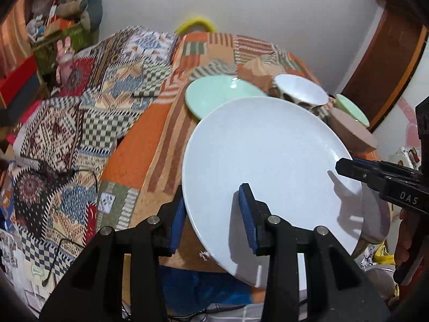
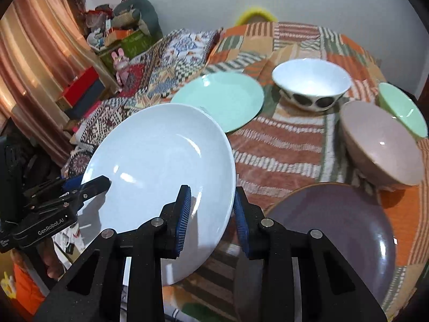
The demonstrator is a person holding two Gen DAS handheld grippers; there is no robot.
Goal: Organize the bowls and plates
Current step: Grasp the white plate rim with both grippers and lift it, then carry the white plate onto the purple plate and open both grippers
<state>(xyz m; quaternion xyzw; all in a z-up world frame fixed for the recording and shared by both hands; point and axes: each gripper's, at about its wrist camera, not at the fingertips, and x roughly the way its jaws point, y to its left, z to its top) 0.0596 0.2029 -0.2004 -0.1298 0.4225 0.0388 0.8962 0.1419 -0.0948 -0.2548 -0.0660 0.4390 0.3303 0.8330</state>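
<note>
A large white plate (image 1: pixel 268 155) (image 2: pixel 161 147) hangs tilted above the table, held at two sides. My left gripper (image 1: pixel 213 201) is shut on its near rim, one blue pad under the plate and one on top. My right gripper (image 2: pixel 211 198) is shut on the opposite rim in the same way. Each gripper also shows in the other's view: the right gripper (image 1: pixel 346 166) at the plate's right edge, the left gripper (image 2: pixel 103 183) at its left edge. On the table lie a mint green plate (image 1: pixel 219 94) (image 2: pixel 222 99) and a purple plate (image 2: pixel 335 228).
A white bowl with dark spots (image 2: pixel 311 80), a beige bowl (image 2: pixel 380 145) and a mint bowl (image 2: pixel 402 107) stand at the table's far right. The table wears an orange patchwork cloth (image 2: pixel 281 147). A bed with patterned blankets (image 1: pixel 80 123) and boxes lies to the left.
</note>
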